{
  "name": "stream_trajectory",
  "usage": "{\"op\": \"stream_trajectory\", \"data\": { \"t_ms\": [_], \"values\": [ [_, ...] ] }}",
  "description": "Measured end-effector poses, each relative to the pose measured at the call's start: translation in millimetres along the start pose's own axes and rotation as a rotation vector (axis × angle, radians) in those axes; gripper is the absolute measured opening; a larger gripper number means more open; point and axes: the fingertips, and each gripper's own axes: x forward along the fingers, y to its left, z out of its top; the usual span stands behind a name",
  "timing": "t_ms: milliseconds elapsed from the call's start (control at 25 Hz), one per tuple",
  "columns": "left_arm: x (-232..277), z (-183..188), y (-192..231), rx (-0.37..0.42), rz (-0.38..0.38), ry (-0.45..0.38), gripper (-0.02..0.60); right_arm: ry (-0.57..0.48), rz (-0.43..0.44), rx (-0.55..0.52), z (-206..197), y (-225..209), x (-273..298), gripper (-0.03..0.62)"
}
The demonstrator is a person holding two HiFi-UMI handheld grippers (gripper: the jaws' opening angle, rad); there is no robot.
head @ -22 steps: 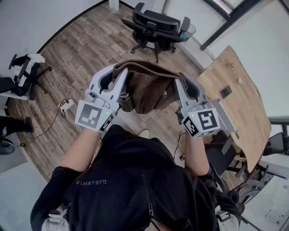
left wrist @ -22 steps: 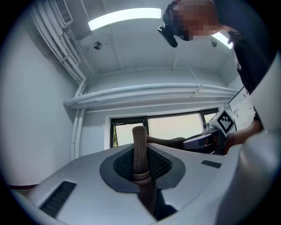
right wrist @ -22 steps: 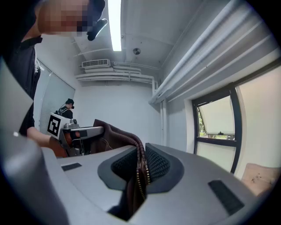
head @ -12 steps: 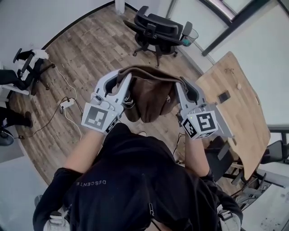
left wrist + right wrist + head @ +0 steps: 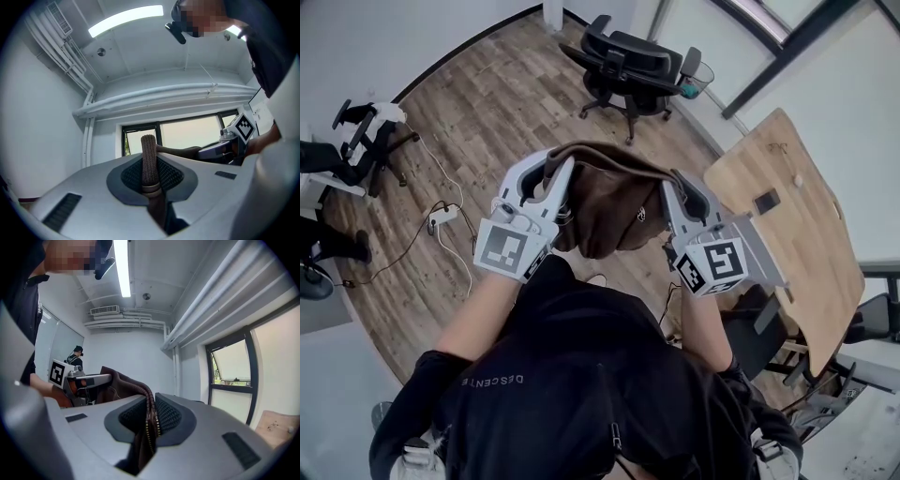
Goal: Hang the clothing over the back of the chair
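Observation:
A brown jacket [image 5: 609, 197] hangs stretched between my two grippers, held up in front of the person's chest. My left gripper [image 5: 559, 167] is shut on its ribbed edge [image 5: 149, 159], which stands pinched between the pads. My right gripper [image 5: 670, 183] is shut on the zipper edge [image 5: 150, 418] of the same jacket. A black office chair [image 5: 630, 58] stands on the wood floor some way beyond the jacket, at the top of the head view. In each gripper view the other gripper shows with the jacket running to it.
A wooden table [image 5: 787, 220] stands at the right with a dark phone [image 5: 766, 200] on it. Other black chairs [image 5: 352, 141] stand at the left, with cables and a power strip [image 5: 442, 217] on the floor. A second person [image 5: 75, 358] stands far off.
Both grippers with the jacket have shifted slightly; the far office chair sits a little further right and higher in the head view. The grips are unchanged.

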Motion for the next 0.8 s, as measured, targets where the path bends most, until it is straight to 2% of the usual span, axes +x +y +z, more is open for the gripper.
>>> {"op": "stream_trajectory", "data": {
  "t_ms": [240,800],
  "values": [
    [-6.0,2.6,-1.3,0.004,0.022,0.007,0.052,-0.006,-0.014,0.032,1.7,2.1,1.5,0.055],
    [3.9,17.5,-10.2,0.016,0.016,-0.005,0.051,-0.032,-0.029,0.012,19.3,-9.9,-4.4,0.055]
  ]
}}
